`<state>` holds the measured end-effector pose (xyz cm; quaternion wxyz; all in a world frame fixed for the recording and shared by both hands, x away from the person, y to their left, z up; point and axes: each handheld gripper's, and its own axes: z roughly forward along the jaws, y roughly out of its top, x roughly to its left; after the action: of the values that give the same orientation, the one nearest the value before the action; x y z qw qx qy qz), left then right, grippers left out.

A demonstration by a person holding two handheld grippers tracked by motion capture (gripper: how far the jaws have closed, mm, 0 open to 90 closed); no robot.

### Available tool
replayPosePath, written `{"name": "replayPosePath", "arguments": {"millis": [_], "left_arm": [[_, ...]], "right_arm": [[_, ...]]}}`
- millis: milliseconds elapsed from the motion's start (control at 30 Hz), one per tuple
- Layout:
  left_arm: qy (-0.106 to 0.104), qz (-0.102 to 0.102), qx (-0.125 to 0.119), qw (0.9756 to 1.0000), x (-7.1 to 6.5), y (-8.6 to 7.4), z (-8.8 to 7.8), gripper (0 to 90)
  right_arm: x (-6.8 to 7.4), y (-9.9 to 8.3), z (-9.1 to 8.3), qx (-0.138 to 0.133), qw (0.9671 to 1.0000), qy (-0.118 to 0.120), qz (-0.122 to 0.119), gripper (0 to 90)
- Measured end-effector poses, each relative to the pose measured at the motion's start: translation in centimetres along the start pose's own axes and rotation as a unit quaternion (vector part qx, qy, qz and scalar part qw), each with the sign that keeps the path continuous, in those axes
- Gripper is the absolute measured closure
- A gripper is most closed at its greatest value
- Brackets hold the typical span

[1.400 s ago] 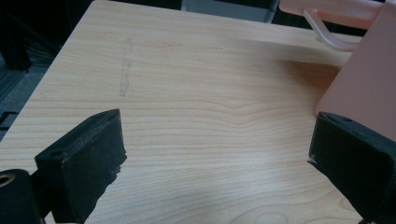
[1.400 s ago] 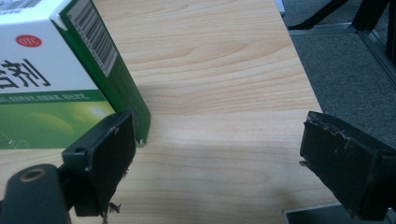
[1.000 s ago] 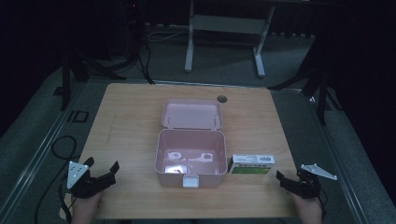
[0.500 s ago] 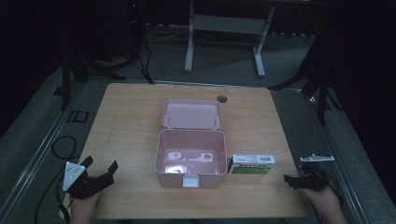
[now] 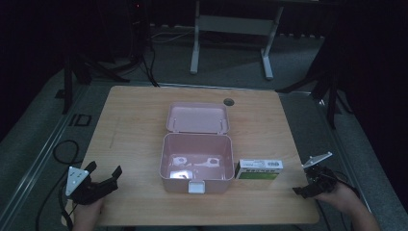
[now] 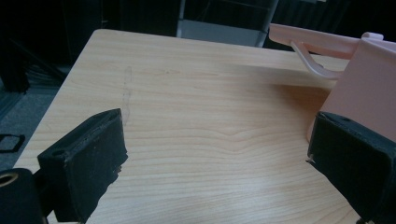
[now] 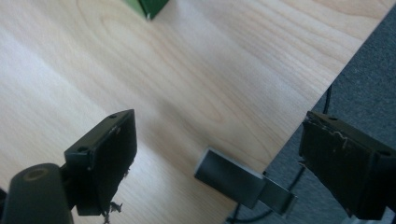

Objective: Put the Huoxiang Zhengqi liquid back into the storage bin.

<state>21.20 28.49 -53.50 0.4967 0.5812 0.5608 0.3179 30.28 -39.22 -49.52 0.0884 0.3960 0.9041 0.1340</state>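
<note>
**Light wooden table, three things on top**

Carries a pink box (image 5: pixel 196 166), lid open, ahead-right of the left gripper (image 5: pixel 102 179); green carton (image 5: pixel 259 169) just beside the box, toward the right gripper (image 5: pixel 308 188). On table (image 7: pixel 196 79) edge between right jaws, small grey block (image 7: pixel 229 177).

left gripper (image 5: pixel 103 176) held low at near-left counter (image 5: pixel 144 115) corner, jaws wide apart, empty, left hand (image 5: pixel 86 211) gripping from below; right gripper (image 5: pixel 302 191) at the right counter edge, jaws spread wide, empty, right hand (image 5: pixel 339 197) behind it
</note>
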Motion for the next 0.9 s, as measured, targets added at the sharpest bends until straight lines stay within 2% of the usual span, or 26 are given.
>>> {"name": "replayPosePath", "arguments": {"millis": [133,267,400,500,567,600,667,767,900], "left_arm": [[0.001,0.004,0.006,1.0000,-0.1,-0.2,-0.1,4.5],[0.001,0.000,0.010,0.9999,0.0,-0.4,-0.2,4.5],[-0.011,-0.004,0.005,0.9999,-0.5,-0.2,-0.4,4.5],[-0.023,0.005,0.002,0.9997,-1.3,0.0,-0.5,4.5],[-0.028,0.009,0.004,0.9996,-1.5,-0.1,-0.4,4.5],[-0.028,0.009,0.004,0.9996,-1.5,-0.1,-0.4,4.5],[-0.030,0.009,0.004,0.9995,-1.5,-0.1,-0.3,4.5],[-0.029,0.007,0.003,0.9995,-1.3,-0.1,-0.3,4.5],[-0.032,-0.019,-0.009,0.9993,-1.0,0.2,-0.7,4.5]], "right_arm": [[-0.1,0.3,-0.1,0.015,0.9988,0.013,-0.045,11.3],[0.3,0.9,-0.2,0.038,0.9945,0.025,-0.095,11.3],[0.8,1.4,-0.2,0.068,0.9881,0.020,-0.137,11.4],[1.4,2.0,-0.3,0.086,0.9804,0.016,-0.177,11.9],[1.9,2.5,-0.3,0.093,0.9748,0.022,-0.202,12.3],[1.9,2.5,-0.3,0.093,0.9748,0.022,-0.202,12.3],[2.6,3.0,-0.4,0.098,0.9696,0.031,-0.222,12.4],[3.4,3.7,-0.5,0.104,0.9640,0.044,-0.241,12.4],[4.6,4.6,-0.8,0.109,0.9600,0.057,-0.251,12.9]]}}
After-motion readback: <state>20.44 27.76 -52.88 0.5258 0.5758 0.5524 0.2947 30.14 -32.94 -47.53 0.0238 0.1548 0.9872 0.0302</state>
